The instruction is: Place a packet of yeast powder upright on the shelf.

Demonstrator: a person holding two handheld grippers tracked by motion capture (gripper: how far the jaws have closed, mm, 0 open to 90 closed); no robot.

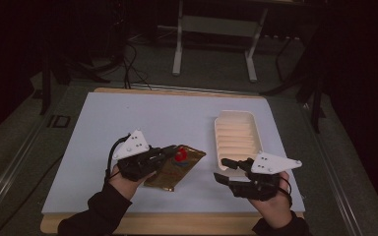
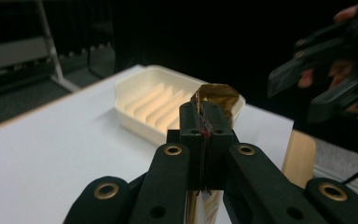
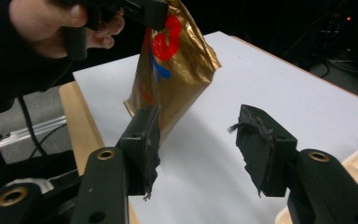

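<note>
Left hand-held gripper [image 1: 170, 153] clamped on the top edge of a gold pouch [image 1: 177, 167] hanging just above the white worktop [image 1: 128, 128]; right hand-held gripper [image 1: 224, 169] nearby, jaws apart and empty; cream ridged tray [image 1: 236, 135] just beyond.

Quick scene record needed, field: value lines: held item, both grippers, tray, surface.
held item: gold packet with red and blue print, hanging above the table
left gripper: shut on the packet's edge
right gripper: jaws apart, nothing between them, near the packet
tray: cream, ribbed, nothing in it, right of the packet in the high view
surface: white table
</note>
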